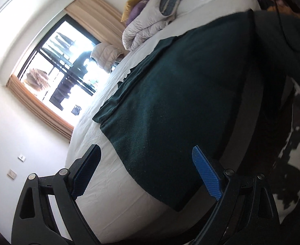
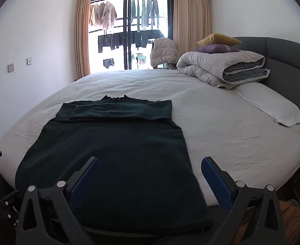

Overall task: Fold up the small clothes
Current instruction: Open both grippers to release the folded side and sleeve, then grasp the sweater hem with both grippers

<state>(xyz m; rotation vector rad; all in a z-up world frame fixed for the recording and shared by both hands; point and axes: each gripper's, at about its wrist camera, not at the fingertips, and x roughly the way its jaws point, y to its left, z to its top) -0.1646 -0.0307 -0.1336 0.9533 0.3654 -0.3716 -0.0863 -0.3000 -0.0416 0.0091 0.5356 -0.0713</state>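
**Folding the dark green sweater: both grippers empty over the hem**

Lying flat on the white sheet of the bed [image 2: 221, 126], the dark green sweater [image 2: 117, 149] has both sleeves already folded across its chest, collar toward the window; its hem hangs slightly over the near bed edge.

Left gripper [image 1: 148, 173]: blue pads spread wide, nothing between them. Its view is rolled sharply; it sits by the sweater's left hem corner, above the cloth and not touching it, as far as can be told.

Right gripper [image 2: 150, 175]: jaws also wide apart and empty, hovering over the hem, toward its right side.

Judgement: next step is probably lifting the hem and carrying it up toward the collar.

Risks:
- Knit is thick and soft. A pad catching only the top layer would drag the body askew.
- Uneven pick-up heights at the two corners would skew the fold line.
- A fast lift could flip the stacked sleeves open.
- Overhanging hem could slide off the edge if nudged.

Surroundings, left to right: wall sockets [image 2: 10, 67], curtained balcony window [image 2: 129, 30] with laundry outside, a puffer jacket [image 2: 163, 51], rolled duvet [image 2: 223, 69] with yellow and purple cushions on top, flat pillow [image 2: 270, 104], grey headboard [image 2: 288, 53]. All stand well apart from the sweater; nothing blocks the fold path.
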